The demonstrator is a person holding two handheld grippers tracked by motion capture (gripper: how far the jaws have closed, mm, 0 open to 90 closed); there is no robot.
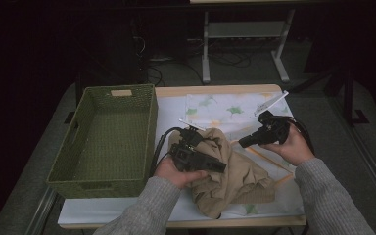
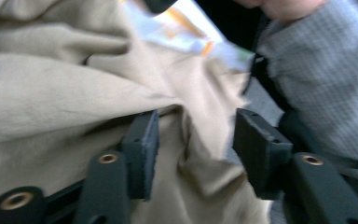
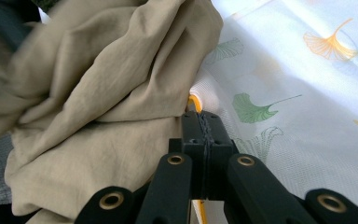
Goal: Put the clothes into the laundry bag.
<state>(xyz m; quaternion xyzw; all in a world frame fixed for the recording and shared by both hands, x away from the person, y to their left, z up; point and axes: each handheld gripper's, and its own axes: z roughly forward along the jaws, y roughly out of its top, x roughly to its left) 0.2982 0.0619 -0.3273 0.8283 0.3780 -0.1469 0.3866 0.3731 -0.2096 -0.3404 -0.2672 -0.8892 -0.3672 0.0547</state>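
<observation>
Garment (image 1: 235, 176): heaped on the tablecloth (image 1: 235, 110), in front of and between the spread jaws of the left gripper (image 2: 193, 140); a fold lies between them. Right gripper (image 3: 204, 133): jaws together, the heap just to their left, tablecloth beneath and to their right. Basket (image 1: 85, 181): on the table, beside the heap, behind the left gripper's jaws.

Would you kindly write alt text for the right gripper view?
The right gripper, jaws pressed together, rests at the edge of a crumpled beige cloth. Both lie on a white tablecloth printed with green and orange ginkgo leaves.
</observation>
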